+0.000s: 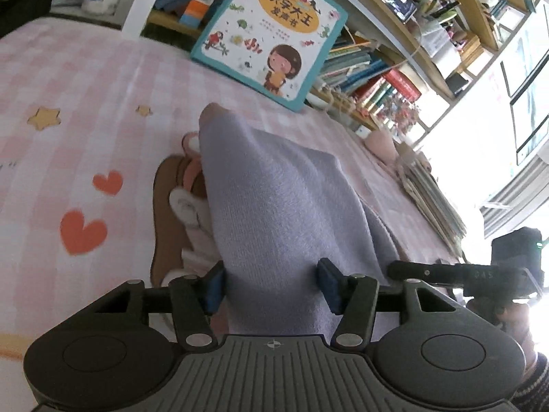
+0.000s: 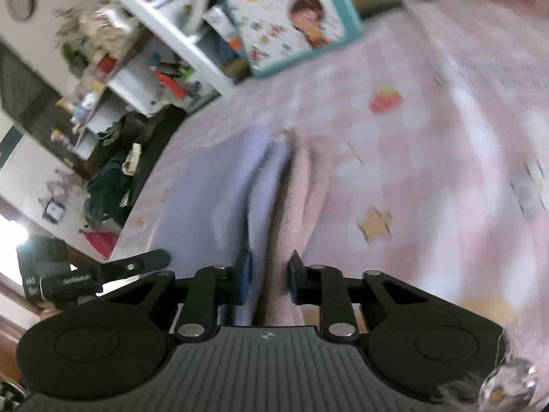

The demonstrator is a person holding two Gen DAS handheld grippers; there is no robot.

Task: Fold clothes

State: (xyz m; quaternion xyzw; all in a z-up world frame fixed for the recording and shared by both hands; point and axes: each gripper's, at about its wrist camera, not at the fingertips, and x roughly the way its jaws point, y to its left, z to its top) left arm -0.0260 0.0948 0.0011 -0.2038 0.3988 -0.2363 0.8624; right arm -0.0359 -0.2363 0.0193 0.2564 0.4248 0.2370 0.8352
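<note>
A lavender garment (image 1: 274, 189) rises in a ridge from the pink checked bedsheet (image 1: 85, 86), its far tip showing pink. My left gripper (image 1: 272, 288) is shut on a thick bunch of it, the blue pads (image 1: 214, 288) pressing from both sides. In the blurred right wrist view the same garment (image 2: 212, 192) shows lavender on the left and pink on the right, gathered into folds. My right gripper (image 2: 270, 274) is shut on that gathered edge, with a narrow gap filled by cloth. Each gripper appears at the edge of the other's view.
A children's picture book (image 1: 271, 34) leans against crowded bookshelves (image 1: 377, 79) behind the bed. A pile of thin books (image 1: 432, 199) lies on the sheet at the right. A brown, pink and white shape (image 1: 171, 206) lies partly under the garment. Floor clutter (image 2: 113, 171) lies past the bed's left edge.
</note>
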